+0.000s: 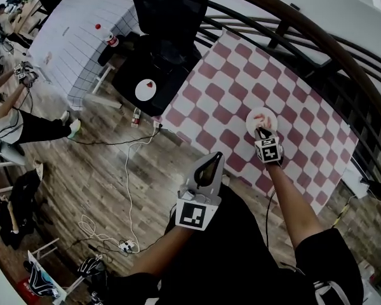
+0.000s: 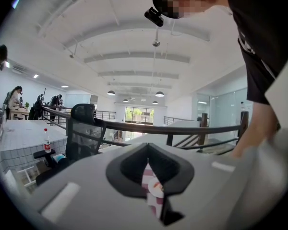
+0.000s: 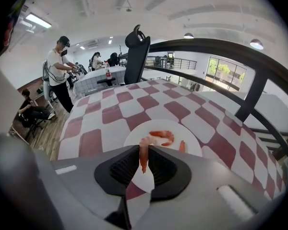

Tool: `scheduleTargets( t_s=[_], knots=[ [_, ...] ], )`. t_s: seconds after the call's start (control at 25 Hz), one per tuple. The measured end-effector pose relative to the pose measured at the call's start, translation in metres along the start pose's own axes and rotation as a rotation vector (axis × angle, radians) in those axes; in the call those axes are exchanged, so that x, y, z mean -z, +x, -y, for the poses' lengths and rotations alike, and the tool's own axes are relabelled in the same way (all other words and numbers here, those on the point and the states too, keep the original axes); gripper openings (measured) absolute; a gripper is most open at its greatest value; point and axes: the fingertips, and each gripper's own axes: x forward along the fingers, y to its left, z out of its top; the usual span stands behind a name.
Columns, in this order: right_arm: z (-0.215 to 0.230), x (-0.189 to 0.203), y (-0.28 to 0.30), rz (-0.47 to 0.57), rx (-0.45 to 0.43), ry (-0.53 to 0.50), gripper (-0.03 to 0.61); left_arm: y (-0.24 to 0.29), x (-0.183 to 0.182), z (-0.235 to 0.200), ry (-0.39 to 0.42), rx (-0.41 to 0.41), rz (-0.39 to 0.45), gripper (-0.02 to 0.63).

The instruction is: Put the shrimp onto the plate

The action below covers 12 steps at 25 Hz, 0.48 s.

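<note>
Right gripper (image 1: 265, 132): jaws clamped on one shrimp (image 3: 143, 152), which hangs between the pads over the near part of the plate (image 3: 194, 145). I judge it is held there so that opening the jaws drops it inside the rim. Right arm: forearm stretched forward across the checked table (image 1: 222, 100), gripper pointing away from me and down at the plate. Plate contents: a second shrimp (image 3: 162, 136) curled near the centre, and a small red bit (image 3: 182, 146) just beside it, both apart from the held one. Left gripper (image 1: 206, 167): jaws together, nothing between them. It is parked off the table's near edge, I take it to keep clear of the working side. Left arm: bent, close to my body. Step in hand, as I judge it: release onto the plate, not yet done.
</note>
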Motion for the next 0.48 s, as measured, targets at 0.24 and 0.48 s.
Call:
scheduleTargets(
  t_s=[0.24, 0.48],
  knots=[
    [-0.002, 0.008, 0.017, -0.040, 0.013, -0.086, 0.060, -0.008, 0.002, -0.011, -0.019, -0.030, -0.005, 0.008],
    [0.004, 0.008, 0.024, -0.068, 0.032, -0.101, 0.060, -0.017, 0.008, -0.017, -0.030, -0.043, -0.023, 0.008]
  ],
)
